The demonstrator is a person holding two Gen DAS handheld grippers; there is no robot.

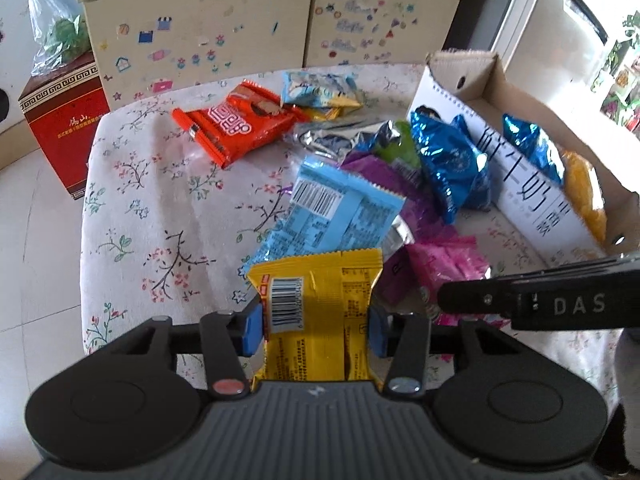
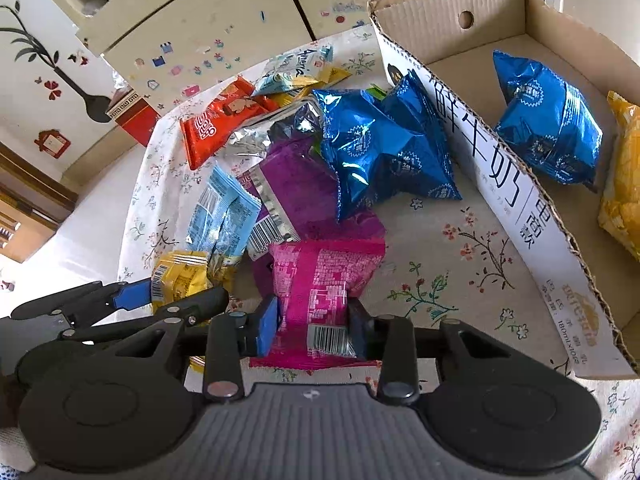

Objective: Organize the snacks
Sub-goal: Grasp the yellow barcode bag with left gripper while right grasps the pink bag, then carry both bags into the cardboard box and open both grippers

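My left gripper [image 1: 316, 330] is shut on a yellow snack packet [image 1: 316, 292], its blue pads pressing both long edges just above the floral cloth. The right gripper [image 2: 314, 326] is shut on a pink packet [image 2: 320, 276] with a barcode, right beside it. Each gripper shows in the other's view: the left gripper [image 2: 172, 292] with its yellow packet [image 2: 180, 276] at left, the right gripper [image 1: 448, 300] at right. Loose packets lie ahead: light blue [image 1: 340, 212], purple [image 2: 304, 188], orange [image 1: 236, 124], blue foil [image 2: 380, 148].
An open cardboard box [image 2: 440, 16] lies on the right of the table, holding a blue foil packet [image 2: 548, 120] and a yellow bag [image 2: 624, 200]. A stickered cupboard [image 1: 200, 20] stands behind. A red carton [image 1: 64, 120] sits on the floor at left.
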